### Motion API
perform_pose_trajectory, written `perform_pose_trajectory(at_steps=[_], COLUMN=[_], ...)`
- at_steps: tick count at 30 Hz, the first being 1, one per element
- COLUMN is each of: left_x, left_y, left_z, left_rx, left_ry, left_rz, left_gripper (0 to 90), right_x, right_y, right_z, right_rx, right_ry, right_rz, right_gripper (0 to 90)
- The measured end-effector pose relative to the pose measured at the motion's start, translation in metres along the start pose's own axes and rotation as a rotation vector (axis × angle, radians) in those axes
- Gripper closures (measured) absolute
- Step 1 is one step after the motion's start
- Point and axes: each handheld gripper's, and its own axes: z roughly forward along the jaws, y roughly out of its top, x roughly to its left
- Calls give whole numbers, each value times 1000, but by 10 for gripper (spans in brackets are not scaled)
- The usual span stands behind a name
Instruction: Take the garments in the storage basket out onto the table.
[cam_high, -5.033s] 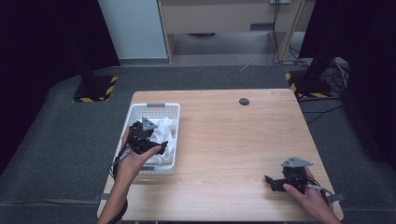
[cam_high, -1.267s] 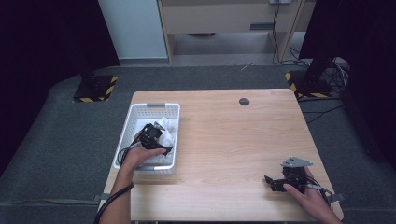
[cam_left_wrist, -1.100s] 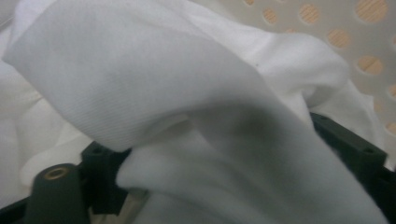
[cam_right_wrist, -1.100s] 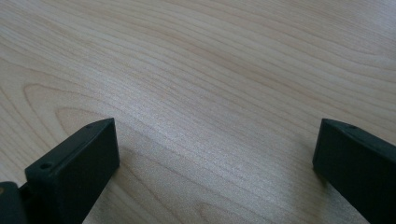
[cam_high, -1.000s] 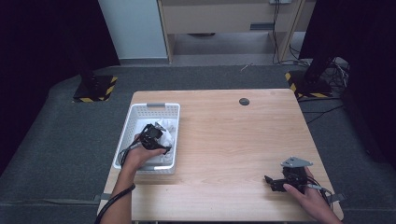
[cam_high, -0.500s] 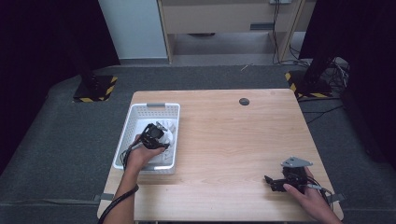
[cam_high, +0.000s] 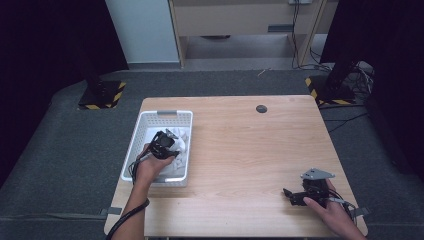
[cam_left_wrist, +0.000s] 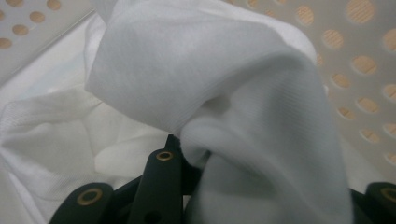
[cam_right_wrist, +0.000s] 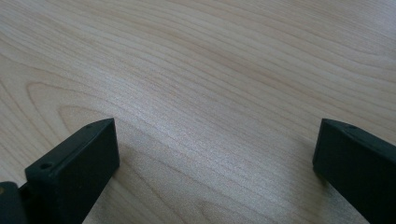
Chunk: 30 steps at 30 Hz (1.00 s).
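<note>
A white cloth lies bunched in a white perforated basket at the table's left. My left gripper is down inside the basket on the cloth. In the left gripper view a thick fold of the cloth is gathered between the black jaws, which stand drawn in on it; the right jaw is mostly hidden by fabric. My right gripper rests low at the table's near right, pointing left. Its jaws stand wide apart over bare wood, holding nothing.
The basket wall rises close behind the cloth. A small dark round disc sits near the table's far edge. Bare wood spans the tabletop between the two hands.
My left gripper has shifted slightly farther into the basket and settled on the cloth. The right gripper has stayed where it was.
</note>
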Motion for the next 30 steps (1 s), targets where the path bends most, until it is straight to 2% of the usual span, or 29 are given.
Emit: perform_pose_trajectory(at_steps=[4, 15, 30], left_x=[2, 6, 9], left_y=[0, -9, -10], left_z=[-3, -15, -42], left_rx=[-13, -89, -181], left_ry=[-2, 10, 29], left_rz=[-9, -42, -52], left_gripper=[721, 728, 729], right_x=[0, 0, 0], right_y=[0, 0, 0], right_z=[0, 0, 0], right_rx=[0, -1, -1], right_ry=[1, 1, 0], right_rz=[-1, -2, -1], right_gripper=[5, 5, 5])
